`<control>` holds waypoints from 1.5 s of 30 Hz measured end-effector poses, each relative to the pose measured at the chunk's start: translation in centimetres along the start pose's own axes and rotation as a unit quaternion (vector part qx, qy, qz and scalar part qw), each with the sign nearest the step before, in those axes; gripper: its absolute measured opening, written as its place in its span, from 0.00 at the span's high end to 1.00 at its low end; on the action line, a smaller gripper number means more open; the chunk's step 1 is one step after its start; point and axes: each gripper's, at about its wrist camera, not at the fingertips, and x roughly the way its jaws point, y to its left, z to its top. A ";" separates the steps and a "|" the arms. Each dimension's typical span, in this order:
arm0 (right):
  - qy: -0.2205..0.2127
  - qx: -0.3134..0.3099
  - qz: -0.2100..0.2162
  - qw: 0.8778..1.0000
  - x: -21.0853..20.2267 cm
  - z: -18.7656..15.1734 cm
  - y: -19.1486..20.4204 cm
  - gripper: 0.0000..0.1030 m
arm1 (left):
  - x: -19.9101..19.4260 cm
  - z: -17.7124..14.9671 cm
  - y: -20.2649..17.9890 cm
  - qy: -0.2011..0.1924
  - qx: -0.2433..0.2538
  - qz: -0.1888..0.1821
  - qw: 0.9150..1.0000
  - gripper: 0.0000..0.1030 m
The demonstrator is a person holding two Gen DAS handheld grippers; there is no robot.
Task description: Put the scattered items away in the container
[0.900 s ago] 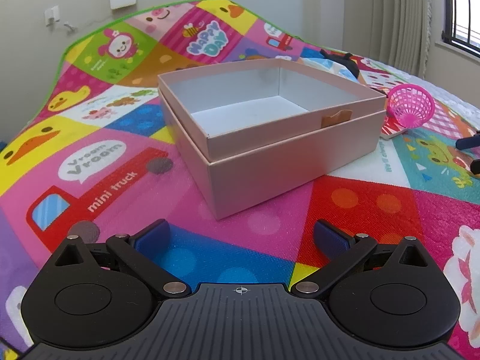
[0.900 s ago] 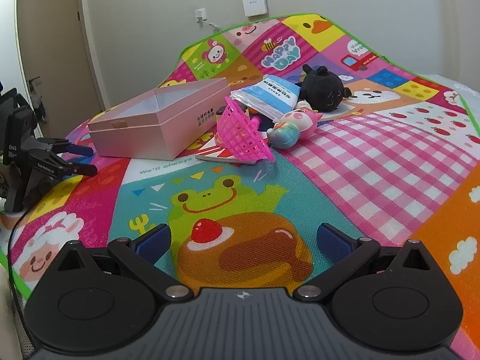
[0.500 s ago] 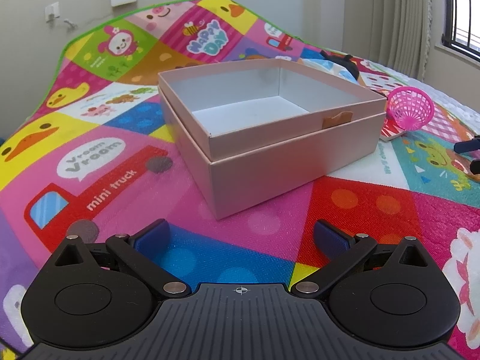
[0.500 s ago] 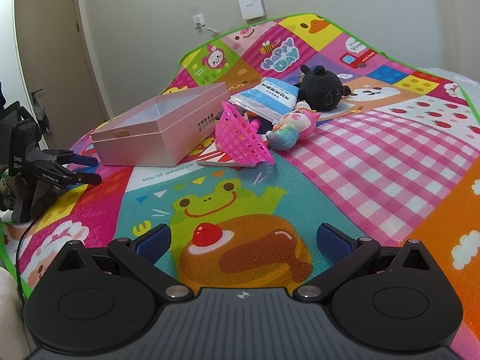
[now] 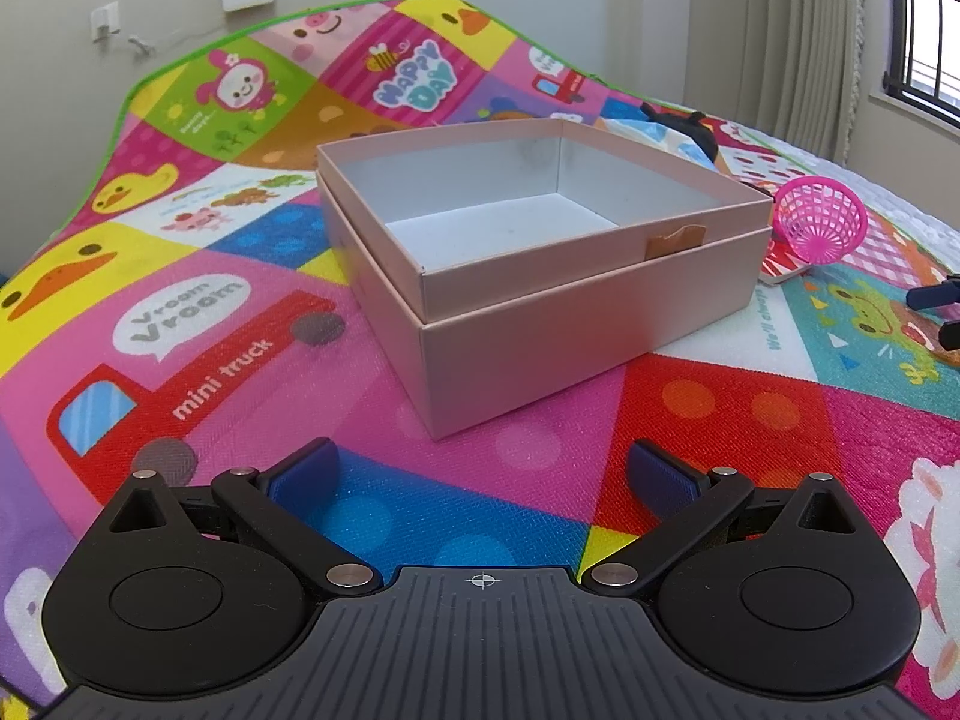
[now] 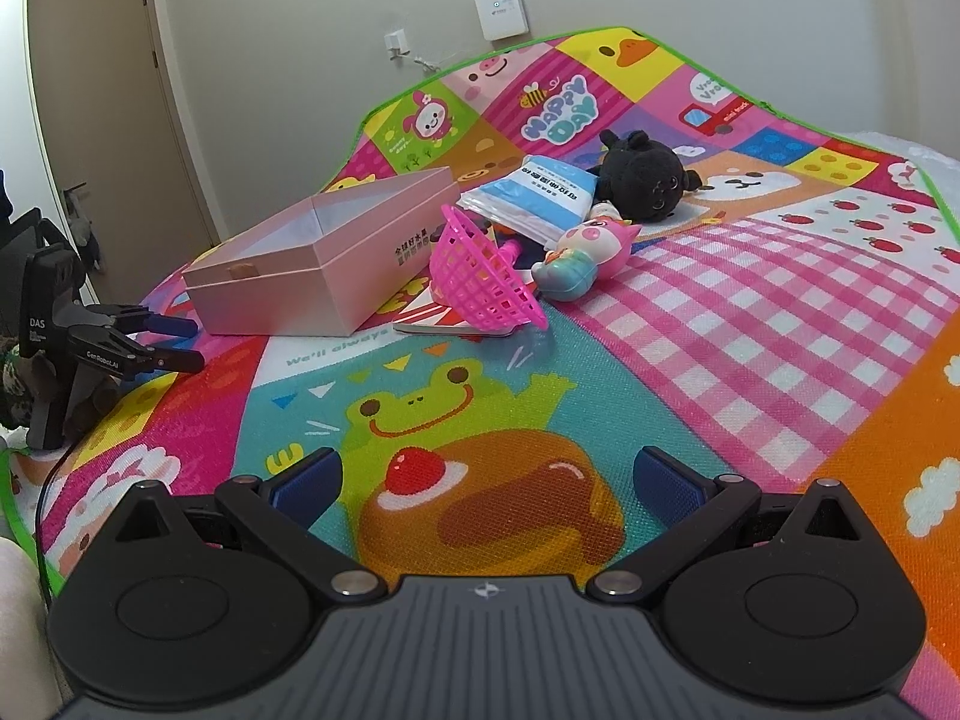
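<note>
**Right wrist view: nothing boxed yet, both claws empty**

Right gripper [image 6: 486, 474] is spread wide, holding nothing. Pink mesh basket [image 6: 483, 276] lies tipped on its side straight ahead, well apart; light and stiff, so pinch the rim. Black plush [image 6: 645, 183] beyond it is soft, grab the body. Squishy toy [image 6: 585, 258] should deform. Left gripper [image 5: 480, 474] is also wide and empty, pink box [image 5: 540, 276] just ahead, open.

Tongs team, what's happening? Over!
Both tongs open, empty: left, right. Pink box empty. Toys beside it: basket, black plush. Nothing blocking.
</note>
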 end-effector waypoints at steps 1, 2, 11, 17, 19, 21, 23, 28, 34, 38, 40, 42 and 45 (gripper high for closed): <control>0.000 0.000 0.000 1.000 0.0 0.0 0.0 0.00 | 0.0 0.0 0.0 0.000 0.000 0.000 1.000 0.00; 0.000 0.000 0.000 1.000 0.0 0.0 0.0 0.00 | 0.0 0.0 0.0 0.000 0.000 0.000 1.000 0.00; -0.001 0.002 0.001 1.000 -0.1 0.0 -0.1 0.00 | 0.0 0.0 0.0 0.000 0.000 0.000 1.000 0.00; -0.001 0.002 0.002 1.000 -0.1 0.0 -0.2 0.00 | 0.0 0.0 0.1 0.000 0.000 0.000 1.000 0.00; -0.001 0.003 0.002 1.000 -0.1 0.0 -0.2 0.00 | 0.0 0.0 0.0 0.000 0.000 0.000 1.000 0.00; -0.001 0.003 0.002 1.000 -0.1 0.0 -0.2 0.00 | 0.0 0.0 0.1 0.000 0.000 0.000 1.000 0.00; -0.001 0.003 0.002 1.000 -0.1 0.0 -0.3 0.00 | 0.0 0.0 0.1 0.000 0.000 0.000 1.000 0.00; -0.002 0.004 0.003 1.000 -0.2 0.0 -0.3 0.00 | 0.0 0.0 0.1 -0.001 -0.001 -0.001 1.000 0.00; -0.002 0.005 0.003 1.000 -0.1 -0.1 -0.4 0.00 | 0.0 0.0 0.1 -0.001 -0.001 -0.001 1.000 0.00; -0.002 0.006 0.004 1.000 -0.1 -0.1 -0.4 0.00 | 0.0 0.0 0.1 -0.001 -0.001 -0.001 1.000 0.00; -0.002 0.005 0.003 1.000 -0.2 -0.1 -0.4 0.00 | 0.0 0.0 0.1 -0.001 -0.001 -0.001 1.000 0.00; 0.003 -0.001 -0.003 1.000 0.0 0.0 -0.1 0.00 | 0.0 0.0 0.1 0.000 0.000 0.000 1.000 0.00; 0.036 -0.031 -0.026 0.999 0.6 0.5 1.1 0.00 | 0.0 -0.1 0.1 0.001 0.001 0.000 1.000 0.00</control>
